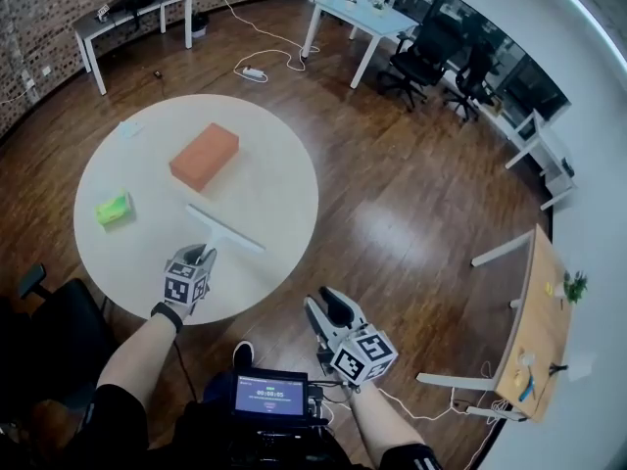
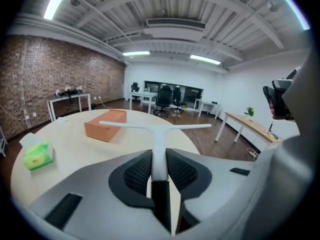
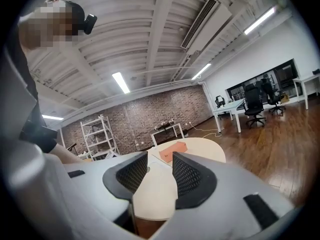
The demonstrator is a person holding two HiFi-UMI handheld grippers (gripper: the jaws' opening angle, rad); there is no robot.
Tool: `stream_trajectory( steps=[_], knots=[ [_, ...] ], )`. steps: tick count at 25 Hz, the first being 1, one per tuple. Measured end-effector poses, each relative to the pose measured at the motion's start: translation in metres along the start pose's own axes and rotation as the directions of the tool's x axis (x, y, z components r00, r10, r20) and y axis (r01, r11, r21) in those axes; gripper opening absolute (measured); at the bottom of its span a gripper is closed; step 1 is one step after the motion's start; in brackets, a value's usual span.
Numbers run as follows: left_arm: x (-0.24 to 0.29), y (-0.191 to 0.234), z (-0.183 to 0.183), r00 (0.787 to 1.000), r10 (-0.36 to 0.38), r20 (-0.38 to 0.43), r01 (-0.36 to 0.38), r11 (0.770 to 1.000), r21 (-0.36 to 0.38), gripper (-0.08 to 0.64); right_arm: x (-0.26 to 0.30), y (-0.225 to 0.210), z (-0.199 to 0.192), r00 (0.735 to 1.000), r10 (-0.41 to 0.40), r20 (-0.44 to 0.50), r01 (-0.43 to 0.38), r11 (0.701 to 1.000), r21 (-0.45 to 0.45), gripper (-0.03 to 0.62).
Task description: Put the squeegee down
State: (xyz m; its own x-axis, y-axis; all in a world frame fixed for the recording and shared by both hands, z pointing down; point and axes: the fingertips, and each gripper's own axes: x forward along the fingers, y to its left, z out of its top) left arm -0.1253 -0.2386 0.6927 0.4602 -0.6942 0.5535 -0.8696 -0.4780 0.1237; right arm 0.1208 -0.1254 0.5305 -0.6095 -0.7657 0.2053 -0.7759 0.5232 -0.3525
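A white T-shaped squeegee (image 1: 227,229) lies low over the round white table (image 1: 147,164), its blade (image 2: 155,127) crosswise and its handle (image 2: 159,159) pinched between the pads of my left gripper (image 1: 204,255), which is shut on it near the table's front edge. Whether the blade touches the tabletop I cannot tell. My right gripper (image 1: 321,309) hovers off the table over the wooden floor, to the right of the left one; its jaws stand apart with nothing between them (image 3: 159,174).
On the table sit an orange box (image 1: 205,156), a green-and-yellow pack (image 1: 113,209) at the left and a small pale item (image 1: 129,127) at the far edge. A black chair (image 1: 49,331) stands at the lower left. Desks and office chairs (image 1: 421,62) line the room's far side.
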Motion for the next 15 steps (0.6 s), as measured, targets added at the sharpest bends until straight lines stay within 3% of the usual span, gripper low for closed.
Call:
stream_trajectory(
  steps=[15],
  knots=[
    [0.117,0.038,-0.032,0.985,-0.011,-0.171,0.014,1.0,0.012,0.083,0.035,-0.056,0.011,0.994,-0.106,-0.014,0.106,0.994,0.028,0.179]
  ],
)
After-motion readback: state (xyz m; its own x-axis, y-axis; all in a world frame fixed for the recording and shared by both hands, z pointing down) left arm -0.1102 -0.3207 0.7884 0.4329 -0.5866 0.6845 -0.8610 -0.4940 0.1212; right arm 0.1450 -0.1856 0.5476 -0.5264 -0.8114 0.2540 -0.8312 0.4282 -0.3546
